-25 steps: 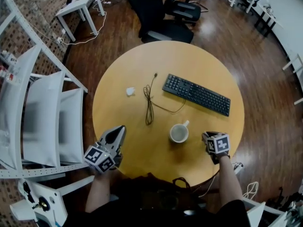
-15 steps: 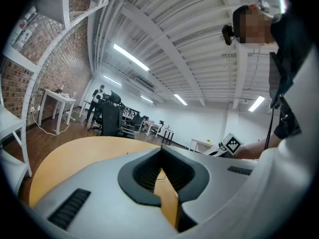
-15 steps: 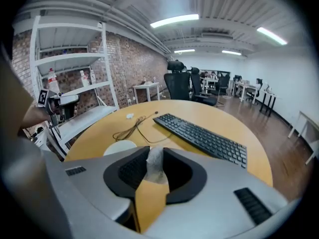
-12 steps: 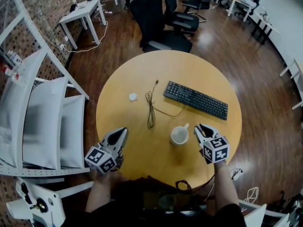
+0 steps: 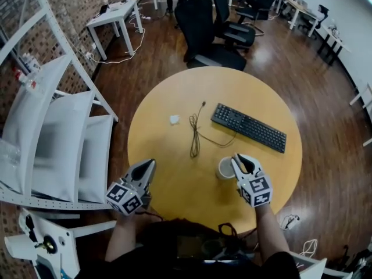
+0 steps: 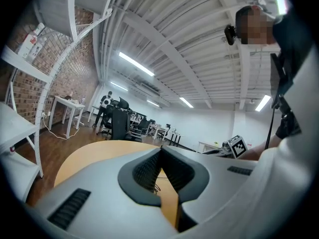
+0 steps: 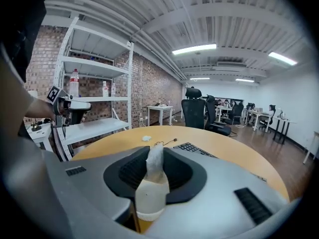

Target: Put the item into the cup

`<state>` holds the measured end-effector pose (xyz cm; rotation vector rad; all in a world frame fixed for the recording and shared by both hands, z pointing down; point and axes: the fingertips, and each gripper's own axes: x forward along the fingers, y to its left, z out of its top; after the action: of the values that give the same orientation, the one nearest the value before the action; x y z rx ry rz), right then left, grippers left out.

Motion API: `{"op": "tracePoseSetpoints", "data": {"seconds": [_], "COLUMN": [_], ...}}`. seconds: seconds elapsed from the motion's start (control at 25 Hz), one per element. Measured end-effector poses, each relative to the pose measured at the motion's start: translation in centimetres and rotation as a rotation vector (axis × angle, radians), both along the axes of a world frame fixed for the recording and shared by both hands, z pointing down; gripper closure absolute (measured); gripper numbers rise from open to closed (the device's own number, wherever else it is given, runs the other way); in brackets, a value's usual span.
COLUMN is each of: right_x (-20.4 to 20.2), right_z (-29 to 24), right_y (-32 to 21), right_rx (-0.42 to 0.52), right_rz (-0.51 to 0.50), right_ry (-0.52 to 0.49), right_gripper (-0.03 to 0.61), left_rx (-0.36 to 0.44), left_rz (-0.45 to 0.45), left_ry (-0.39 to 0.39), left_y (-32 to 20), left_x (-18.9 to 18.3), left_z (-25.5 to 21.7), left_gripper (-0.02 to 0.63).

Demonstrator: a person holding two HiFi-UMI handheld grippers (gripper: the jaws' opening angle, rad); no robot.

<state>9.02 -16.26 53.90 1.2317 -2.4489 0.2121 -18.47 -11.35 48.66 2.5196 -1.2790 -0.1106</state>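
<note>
A white cup (image 5: 224,168) stands on the round wooden table (image 5: 174,150), near the front right. My right gripper (image 5: 239,161) sits just right of the cup, its tips at the rim. It is shut on a pale cream, soft-looking item (image 7: 151,190) that stands upright between the jaws of the right gripper (image 7: 154,152). The cup is hidden in the right gripper view. My left gripper (image 5: 143,171) rests at the table's front left edge. In the left gripper view that gripper (image 6: 160,152) is shut, its pads meeting at the tip with nothing between them.
A black keyboard (image 5: 249,127) lies behind the cup, a dark cable (image 5: 196,135) to its left, and a small white scrap (image 5: 174,120) further left. White shelving (image 5: 52,138) stands left of the table, office chairs (image 5: 216,22) behind it.
My right gripper has swung in from the table's front right edge to the cup's right side. The left gripper has stayed put.
</note>
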Motion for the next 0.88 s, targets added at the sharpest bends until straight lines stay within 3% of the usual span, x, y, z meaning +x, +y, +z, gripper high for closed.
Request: {"op": "tracePoseSetpoints", "data": {"seconds": [0.12, 0.28, 0.76, 0.88], "right_x": [-0.3, 0.0, 4.5, 6.4], "right_z": [0.6, 1.2, -3.4, -4.5], "right_y": [0.3, 0.9, 1.7, 1.8], "right_rx": [-0.014, -0.034, 0.082, 0.153], "right_rz": [0.002, 0.006, 0.119, 0.164], "right_ry": [-0.015, -0.048, -0.136, -0.131], "right_gripper": [0.478, 0.414, 0.417, 0.459], "left_rx": [0.0, 0.007, 0.041, 0.066], "left_rz": [-0.002, 0.003, 0.051, 0.065], "left_ry": [-0.007, -0.007, -0.012, -0.014], "left_y": [0.0, 0.0, -1.2, -1.8], "left_x": [-0.3, -0.1, 2.0, 2.6], "left_z": [-0.1, -0.4, -1.7, -2.6], "left_gripper": [0.611, 0.611, 0.611, 0.611]}}
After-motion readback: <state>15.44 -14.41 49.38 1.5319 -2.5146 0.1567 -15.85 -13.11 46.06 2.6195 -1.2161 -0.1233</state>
